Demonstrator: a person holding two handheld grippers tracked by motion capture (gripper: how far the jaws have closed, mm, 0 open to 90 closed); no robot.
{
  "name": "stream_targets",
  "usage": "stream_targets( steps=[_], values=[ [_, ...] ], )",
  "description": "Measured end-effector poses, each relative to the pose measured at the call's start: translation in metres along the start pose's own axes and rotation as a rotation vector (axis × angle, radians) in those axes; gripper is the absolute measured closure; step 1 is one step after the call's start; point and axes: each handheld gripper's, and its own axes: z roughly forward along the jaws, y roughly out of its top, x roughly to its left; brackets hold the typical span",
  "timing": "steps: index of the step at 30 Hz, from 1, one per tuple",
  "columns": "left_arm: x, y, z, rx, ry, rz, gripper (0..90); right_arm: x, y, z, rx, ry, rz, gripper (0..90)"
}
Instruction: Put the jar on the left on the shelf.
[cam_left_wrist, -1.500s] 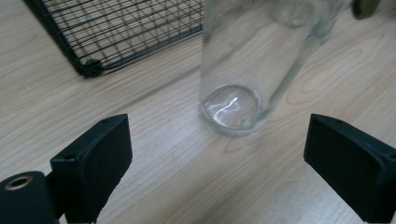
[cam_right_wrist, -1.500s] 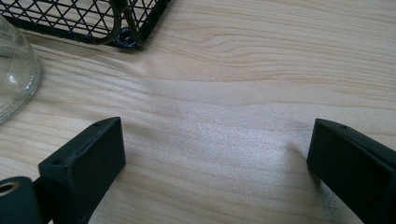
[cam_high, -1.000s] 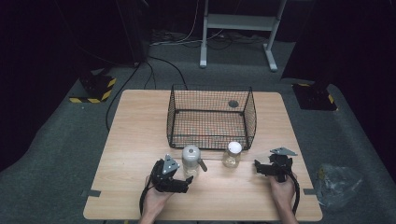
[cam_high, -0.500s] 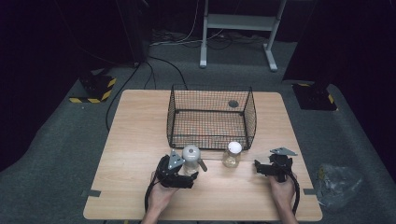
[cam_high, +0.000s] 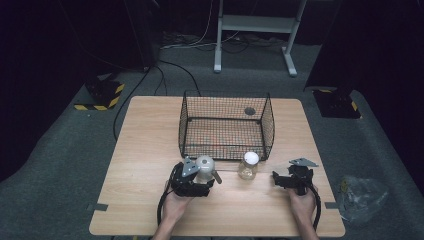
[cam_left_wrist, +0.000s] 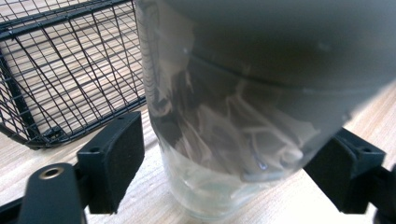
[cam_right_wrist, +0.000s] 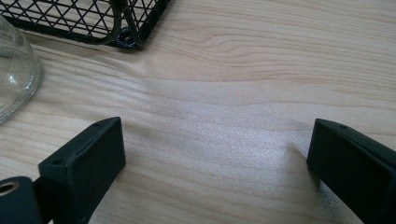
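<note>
Jaws of the left gripper (cam_left_wrist: 219, 182) have just been closing around a clear glass dispenser with a silver metal top (cam_left_wrist: 243, 116); its pads sit just beside the glass, though contact cannot be told. That dispenser (cam_high: 204, 166) stands upright on the light wooden table (cam_high: 145, 145), near the black wire basket (cam_high: 226, 125). Spread wide over bare wood, the right gripper (cam_right_wrist: 215, 163) holds nothing, near a small glass jar with a white lid (cam_high: 248, 165).

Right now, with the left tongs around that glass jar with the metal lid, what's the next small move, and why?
Probably finish closing the left tongs on the glass jar. Its jaws have just been closing and the jar stands between them, but in the left gripper view the left pad still seems to stand just off the glass, so lifting now might let it slip.
</note>
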Motion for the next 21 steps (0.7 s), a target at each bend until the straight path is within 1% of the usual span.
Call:
stream_targets(
  steps=[2, 4, 10, 14, 16, 18, 21],
  values=[
    [-0.0001, 0.0012, 0.0009, 0.005, 0.004, 0.004, 19.8, -0.0001, 0.0000, 0.0000, 0.000, 0.000, -0.001, 4.0],
    [0.0000, 0.0020, 0.0015, 0.004, -0.003, 0.000, 21.2, -0.0001, 0.0000, 0.0000, 0.000, 0.000, -0.001, 4.0],
    [-0.0008, 0.0035, 0.0016, 0.003, -0.011, 0.010, 27.0, -0.0001, 0.0000, 0.0000, 0.000, 0.000, -0.001, 4.0],
    [-0.0017, 0.0041, 0.0013, 0.000, -0.004, 0.022, 28.3, -0.0001, 0.0000, 0.0000, 0.000, 0.000, -0.001, 4.0],
    [-0.0040, 0.0040, 0.0005, -0.008, 0.014, 0.043, 29.1, 0.0000, 0.0000, 0.0000, 0.000, 0.000, -0.001, 4.0],
    [-0.0050, 0.0040, 0.0003, -0.011, 0.021, 0.051, 29.7, -0.0001, 0.0000, 0.0000, 0.000, 0.000, -0.001, 4.0],
    [-0.0052, 0.0043, 0.0005, -0.015, 0.025, 0.048, 29.9, 0.0000, 0.0000, 0.0000, 0.000, 0.000, -0.001, 4.0]
  ],
)
